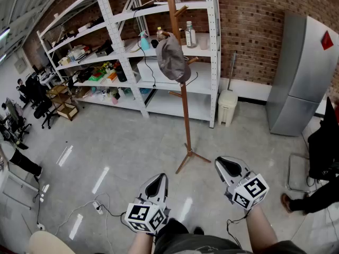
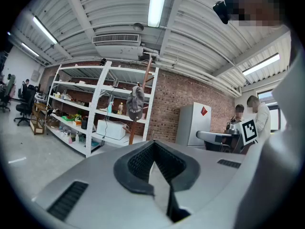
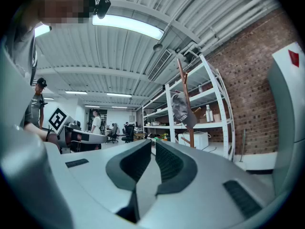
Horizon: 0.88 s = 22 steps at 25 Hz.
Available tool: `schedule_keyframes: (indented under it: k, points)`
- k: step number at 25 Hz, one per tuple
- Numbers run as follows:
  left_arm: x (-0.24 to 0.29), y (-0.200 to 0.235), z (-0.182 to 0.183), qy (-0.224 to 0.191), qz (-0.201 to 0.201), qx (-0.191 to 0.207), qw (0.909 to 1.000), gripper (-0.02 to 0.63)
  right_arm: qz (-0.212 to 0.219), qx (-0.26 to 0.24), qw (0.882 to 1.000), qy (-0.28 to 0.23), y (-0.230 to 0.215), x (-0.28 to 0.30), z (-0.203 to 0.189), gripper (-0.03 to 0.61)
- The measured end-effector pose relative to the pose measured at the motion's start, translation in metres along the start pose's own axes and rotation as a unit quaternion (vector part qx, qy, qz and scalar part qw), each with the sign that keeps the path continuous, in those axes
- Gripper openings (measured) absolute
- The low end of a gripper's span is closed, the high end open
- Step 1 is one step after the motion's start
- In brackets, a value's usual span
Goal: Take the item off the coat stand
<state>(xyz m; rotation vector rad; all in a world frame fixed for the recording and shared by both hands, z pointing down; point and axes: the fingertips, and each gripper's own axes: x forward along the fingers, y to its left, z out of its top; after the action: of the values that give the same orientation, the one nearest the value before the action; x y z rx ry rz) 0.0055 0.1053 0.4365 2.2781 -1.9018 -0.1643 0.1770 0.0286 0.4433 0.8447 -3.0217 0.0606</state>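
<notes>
Step in hand: approach; item not yet reached. Left gripper (image 1: 158,183) and right gripper (image 1: 226,165) low, near person's body, well apart from coat stand (image 1: 185,110). Both clenched, jaws together, nothing between them.

Cap (image 1: 172,60) hangs on upper peg, left of pole; stand on floor before white shelf (image 1: 209,46).

Cap: grey, soft fabric, crown sagging, brim toward bottom, pale lettering too small to read.

Next move likely: step closer, raise one gripper, part jaws, pinch brim, lift clear of peg.
</notes>
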Motion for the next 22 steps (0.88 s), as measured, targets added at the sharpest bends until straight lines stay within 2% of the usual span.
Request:
schedule_keyframes:
  k: [3,10,22]
  points:
    - [0.007,0.005,-0.001,0.0,0.004,-0.002,1.0,0.006,0.007,-0.003,1.0,0.009,-0.004,0.006,-0.006,0.035]
    - [0.037,0.026,0.0,-0.003,-0.002,-0.007,1.0,0.007,-0.009,0.001,1.0,0.011,-0.03,0.028,-0.01,0.035]
    - [0.11,0.095,0.037,-0.025,-0.027,-0.008,0.9993,0.006,-0.037,-0.001,0.999,0.0,-0.068,0.115,0.01,0.035]
